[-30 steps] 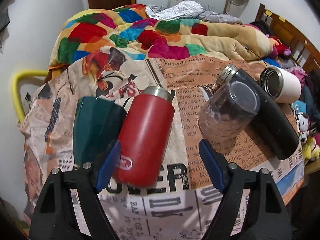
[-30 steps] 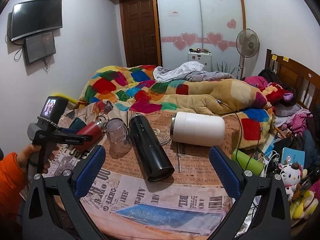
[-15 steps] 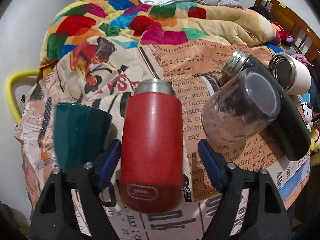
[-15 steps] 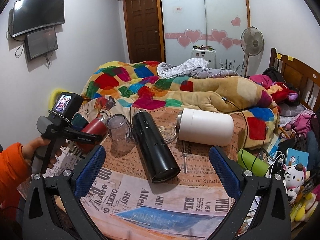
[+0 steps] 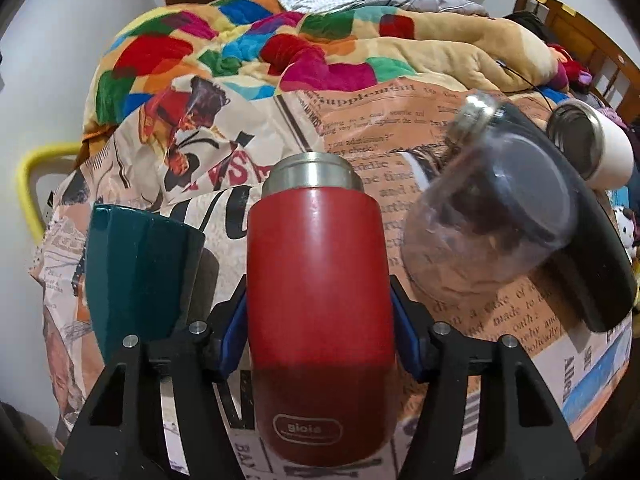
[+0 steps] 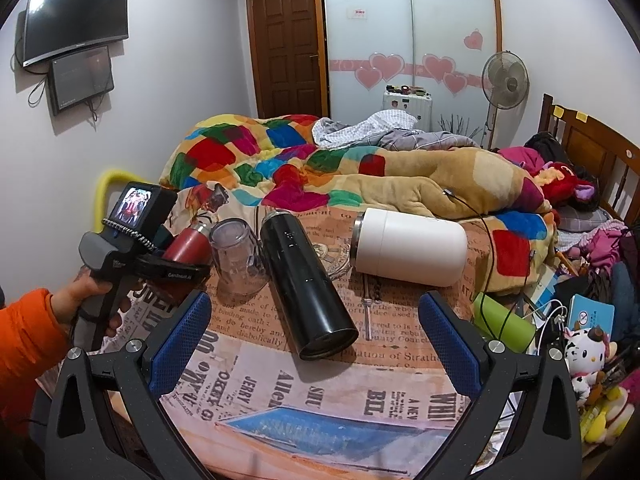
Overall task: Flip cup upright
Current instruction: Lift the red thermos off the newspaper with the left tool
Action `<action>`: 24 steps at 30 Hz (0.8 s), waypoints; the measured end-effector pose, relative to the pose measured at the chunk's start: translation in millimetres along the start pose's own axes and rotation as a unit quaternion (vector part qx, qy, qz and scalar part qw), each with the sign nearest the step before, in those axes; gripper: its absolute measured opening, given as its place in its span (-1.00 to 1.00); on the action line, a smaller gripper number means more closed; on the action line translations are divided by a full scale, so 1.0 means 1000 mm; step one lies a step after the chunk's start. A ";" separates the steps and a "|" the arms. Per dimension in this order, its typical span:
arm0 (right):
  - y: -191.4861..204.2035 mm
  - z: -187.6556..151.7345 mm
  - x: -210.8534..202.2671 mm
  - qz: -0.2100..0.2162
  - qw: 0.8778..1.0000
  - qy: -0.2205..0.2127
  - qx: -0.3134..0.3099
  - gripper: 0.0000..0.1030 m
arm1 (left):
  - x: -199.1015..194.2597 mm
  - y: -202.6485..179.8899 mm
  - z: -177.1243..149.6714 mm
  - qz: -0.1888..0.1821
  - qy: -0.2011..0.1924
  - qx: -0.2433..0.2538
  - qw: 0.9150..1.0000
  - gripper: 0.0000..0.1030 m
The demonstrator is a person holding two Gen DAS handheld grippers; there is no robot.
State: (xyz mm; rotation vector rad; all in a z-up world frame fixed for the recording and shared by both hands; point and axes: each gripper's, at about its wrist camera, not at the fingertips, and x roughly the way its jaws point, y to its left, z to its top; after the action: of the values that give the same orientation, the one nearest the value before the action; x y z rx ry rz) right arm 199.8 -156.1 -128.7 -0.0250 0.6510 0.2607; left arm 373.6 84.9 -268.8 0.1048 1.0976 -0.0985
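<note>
A red flask [image 5: 320, 312] with a steel neck lies on its side on the newspaper-print table [image 5: 400, 128]. My left gripper [image 5: 318, 332] is shut on the red flask's body, blue pads touching both sides. In the right wrist view the red flask [image 6: 188, 246] is tilted in the left gripper [image 6: 160, 268]. My right gripper [image 6: 314, 336] is open and empty above the table's near edge.
A teal mug [image 5: 140, 268] stands left of the red flask, a clear glass cup [image 5: 480, 236] upside down on its right. A black flask [image 6: 308, 288] and a white flask [image 6: 412, 246] lie on their sides. A quilted bed [image 6: 320, 164] lies behind.
My left gripper moved forward around the red flask and closed on it. The right gripper stayed open and almost still.
</note>
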 end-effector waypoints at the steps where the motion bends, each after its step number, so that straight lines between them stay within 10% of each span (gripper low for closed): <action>1: 0.000 0.000 -0.001 -0.001 1.000 -0.001 0.000 1.00 | -0.005 -0.003 -0.002 0.003 -0.005 0.005 1.000 0.20; 24: 0.004 -0.001 -0.059 0.001 0.999 -0.045 -0.005 1.00 | -0.175 -0.065 -0.047 -0.013 -0.112 0.074 0.991 0.19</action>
State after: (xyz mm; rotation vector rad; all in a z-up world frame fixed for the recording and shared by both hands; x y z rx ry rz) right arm 153.4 -165.7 -93.8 -0.0218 0.5602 0.2649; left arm 244.1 32.0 -136.7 0.2074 0.8662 -0.2107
